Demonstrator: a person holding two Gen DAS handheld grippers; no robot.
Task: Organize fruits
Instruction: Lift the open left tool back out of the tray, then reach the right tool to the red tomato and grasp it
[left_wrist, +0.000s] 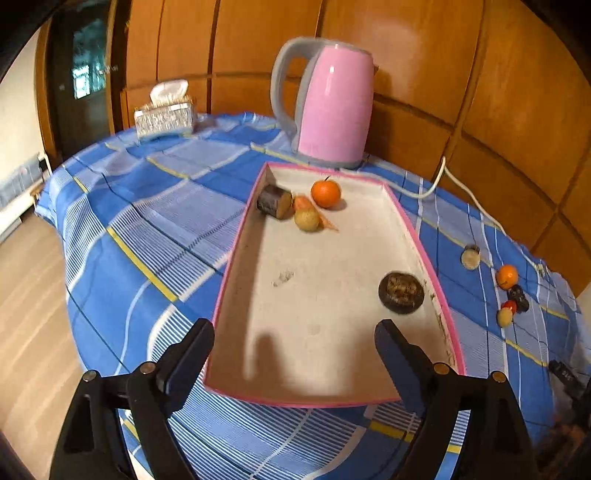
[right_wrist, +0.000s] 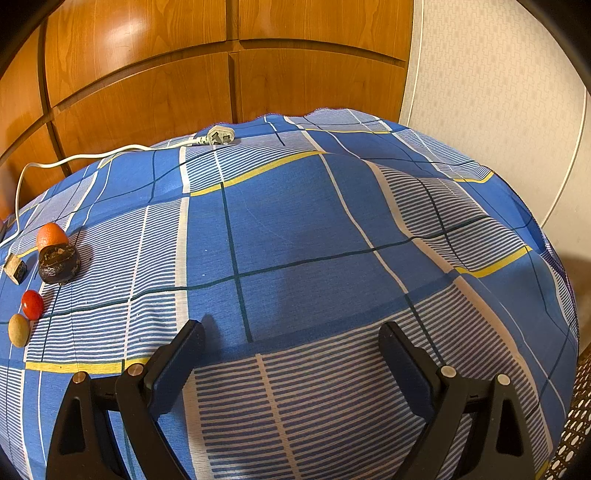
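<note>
A pink-rimmed tray (left_wrist: 417, 236) lies on the blue checked cloth. At its far end sit a dark cut cylinder (left_wrist: 274, 202), an orange (left_wrist: 325, 193), a yellowish round fruit (left_wrist: 306, 220) and a carrot (left_wrist: 325, 220). A dark round fruit (left_wrist: 400, 292) rests near the tray's right wall. My left gripper (left_wrist: 294, 326) stands open over the tray's near end with nothing between its fingers. On the cloth right of the tray lie an orange (right_wrist: 51, 236), a dark fruit (right_wrist: 59, 264), a red fruit (right_wrist: 32, 303), a tan fruit (right_wrist: 18, 329) and a small cut piece (right_wrist: 14, 267). My right gripper (right_wrist: 290, 326) is open over bare cloth.
A pink kettle (left_wrist: 332, 107) stands just behind the tray, and its white cord (right_wrist: 74, 157) runs along the back edge to a plug (right_wrist: 221, 136). A tissue box (left_wrist: 166, 116) sits at the far left. Wooden panels close off the back; the cloth drops off at the table's edges.
</note>
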